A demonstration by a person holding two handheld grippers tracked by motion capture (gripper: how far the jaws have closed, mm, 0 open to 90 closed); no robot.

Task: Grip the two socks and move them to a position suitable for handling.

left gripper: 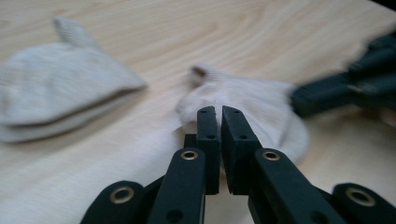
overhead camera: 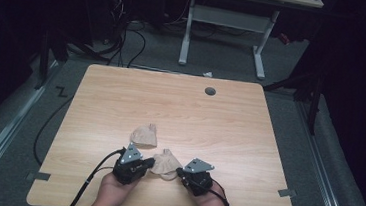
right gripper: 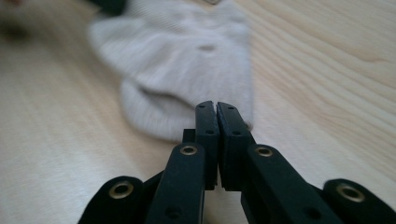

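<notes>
White desk frame (overhead camera: 226, 21) and cables (overhead camera: 126, 38) beyond table (overhead camera: 248, 139)

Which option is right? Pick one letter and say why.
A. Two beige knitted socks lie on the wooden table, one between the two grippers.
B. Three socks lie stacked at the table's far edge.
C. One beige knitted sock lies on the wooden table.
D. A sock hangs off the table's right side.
A: the high view shows one beige knitted sock between the left gripper and right gripper, and a second beige sock just beyond on the wooden table.
</notes>
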